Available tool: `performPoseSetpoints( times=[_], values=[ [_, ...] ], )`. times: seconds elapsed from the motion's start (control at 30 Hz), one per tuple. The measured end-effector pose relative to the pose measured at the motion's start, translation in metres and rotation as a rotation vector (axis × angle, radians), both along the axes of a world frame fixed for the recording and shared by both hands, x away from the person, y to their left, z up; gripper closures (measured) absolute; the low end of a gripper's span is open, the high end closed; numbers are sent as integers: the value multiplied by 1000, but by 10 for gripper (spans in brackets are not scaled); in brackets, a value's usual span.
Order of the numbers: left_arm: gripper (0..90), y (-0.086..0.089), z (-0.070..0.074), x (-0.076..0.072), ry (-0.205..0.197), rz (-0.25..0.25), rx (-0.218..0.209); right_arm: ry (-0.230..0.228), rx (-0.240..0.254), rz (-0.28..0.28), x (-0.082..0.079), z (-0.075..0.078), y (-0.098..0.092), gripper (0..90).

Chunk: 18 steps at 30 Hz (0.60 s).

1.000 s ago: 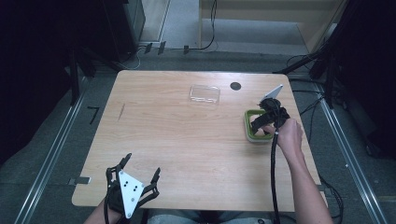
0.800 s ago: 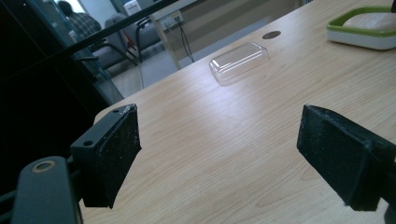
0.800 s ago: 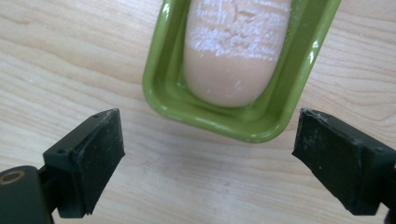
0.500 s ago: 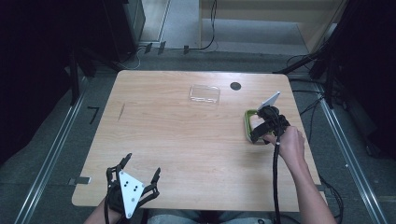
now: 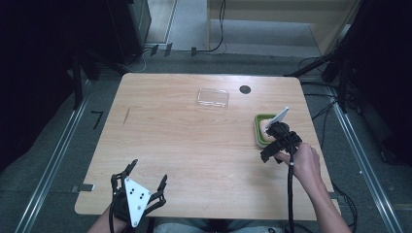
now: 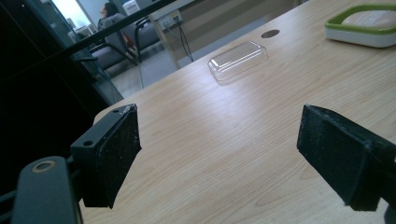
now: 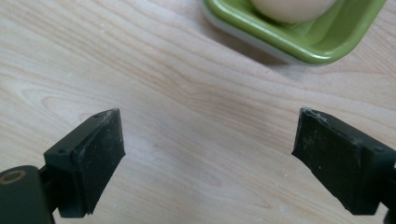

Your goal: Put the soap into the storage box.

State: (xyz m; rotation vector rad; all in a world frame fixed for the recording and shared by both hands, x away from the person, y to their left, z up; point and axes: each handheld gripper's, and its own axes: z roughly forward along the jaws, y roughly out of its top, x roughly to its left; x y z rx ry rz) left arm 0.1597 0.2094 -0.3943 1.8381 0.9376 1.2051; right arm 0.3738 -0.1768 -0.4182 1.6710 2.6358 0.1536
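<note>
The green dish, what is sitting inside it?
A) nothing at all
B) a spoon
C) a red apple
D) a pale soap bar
D, because a pale rounded soap bar lies inside the green dish at the table's right side.

the right gripper (image 5: pixel 272 141) is held in the right hand (image 5: pixel 303 162) over the right side, forearm coming in from the bottom edge; its jaws stand wide apart with nothing between. the left gripper (image 5: pixel 138 182) sits at the near left edge, jaws spread wide and empty.
</note>
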Motion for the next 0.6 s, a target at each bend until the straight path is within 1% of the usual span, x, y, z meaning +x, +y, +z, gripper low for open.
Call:
performPoseSetpoints(
  times=[0.2, 0.43, 0.6],
  values=[
    [140, 0, 0, 0, 0, 1, 0, 7, 12, 31, -12, -4, 1, 94],
    [140, 0, 0, 0, 1, 0, 2, 39, -6, 46, -30, -14, -2, 101],
    [139, 0, 0, 0, 1, -1, 4, 47, -7, 67, -42, -20, -2, 113]
  ],
)
